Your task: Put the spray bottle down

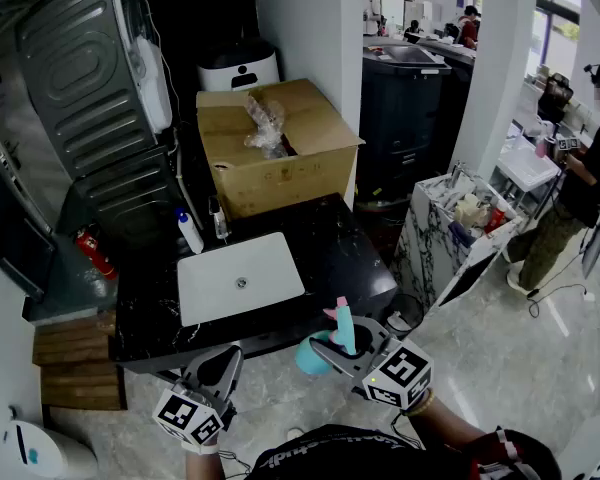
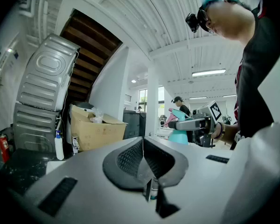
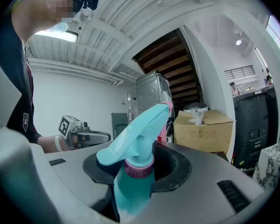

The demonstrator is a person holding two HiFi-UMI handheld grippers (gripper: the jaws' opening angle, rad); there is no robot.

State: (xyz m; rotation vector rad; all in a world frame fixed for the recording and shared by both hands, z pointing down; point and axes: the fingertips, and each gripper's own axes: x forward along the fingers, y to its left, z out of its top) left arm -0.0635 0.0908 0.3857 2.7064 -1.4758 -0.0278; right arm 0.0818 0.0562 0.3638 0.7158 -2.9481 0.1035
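Right gripper point(image 1: 342, 348) grasps teal plastic spray bottle point(image 3: 135, 183) below its head; likely light, slick. Left gripper point(image 1: 228, 360), at 8 o'clock, clenched empty.

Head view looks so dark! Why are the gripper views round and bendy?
Head view: dim, black stone counter murky in shadow. Left gripper view: wide lens bends straight lines, corners black. Right gripper view: same bending, teal plastic spray bottle looms close, slightly soft.
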